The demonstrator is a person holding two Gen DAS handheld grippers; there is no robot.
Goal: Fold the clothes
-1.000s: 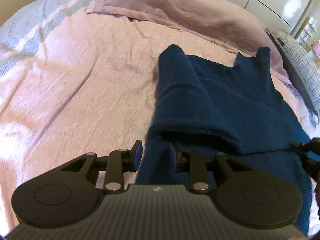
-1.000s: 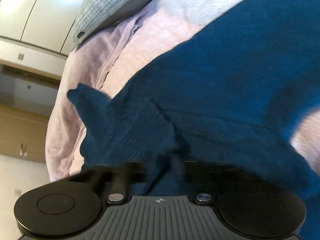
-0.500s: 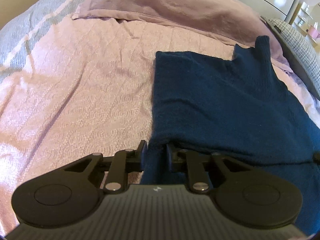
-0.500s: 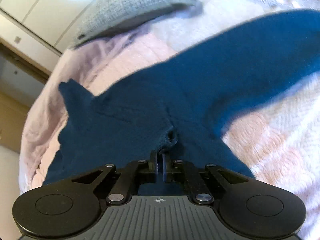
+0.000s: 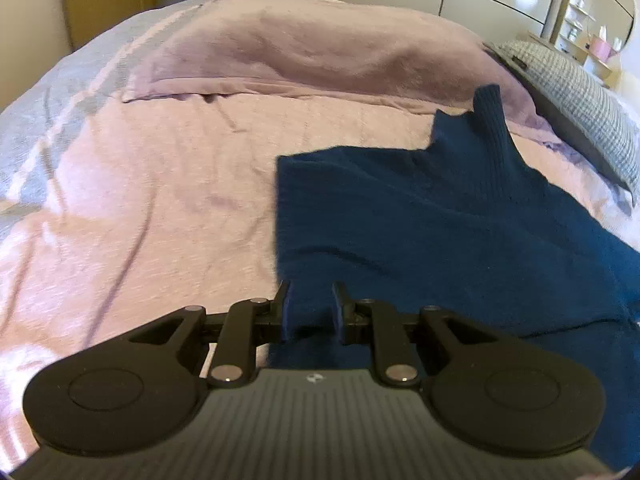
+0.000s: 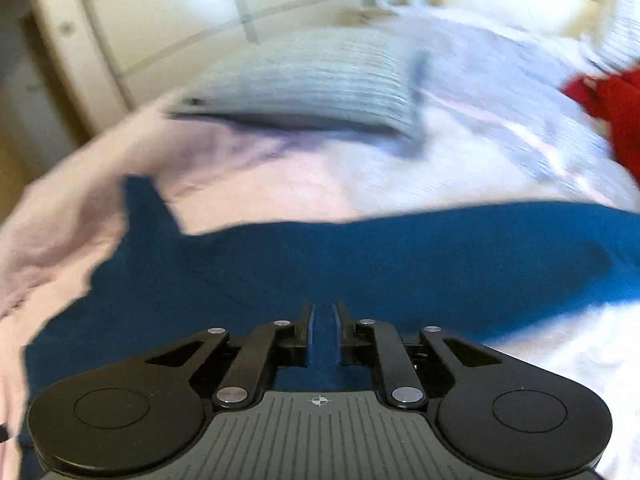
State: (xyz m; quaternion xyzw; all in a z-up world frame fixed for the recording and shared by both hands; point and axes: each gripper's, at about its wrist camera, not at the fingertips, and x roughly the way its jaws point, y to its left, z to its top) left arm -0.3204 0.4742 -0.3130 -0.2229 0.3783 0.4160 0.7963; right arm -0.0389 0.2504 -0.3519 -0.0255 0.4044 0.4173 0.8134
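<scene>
Item: dark blue knit sweater (image 5: pixel 440 224), lying on the bed (image 5: pixel 160 184), spread mostly flat with one layer lapped over another and a ribbed part (image 5: pixel 492 128) pointing toward the pillow (image 5: pixel 576 100).

Handling, as judged: soft, limp, fairly thick knit; light, not slippery, not fragile; sags and stretches if lifted by one point. Best taken at an edge or corner, both sides together.

Left tongs (image 5: pixel 310 306): partly open, over the sweater's near left edge, cloth between the fingers but not pinched.

Right tongs (image 6: pixel 322 334): a narrow gap, over the sweater (image 6: pixel 360 264); nothing visibly gripped. View blurred.

Beyond the sweater: a red garment (image 6: pixel 612 116) on the bed's far side.

Containers: none in view.
</scene>
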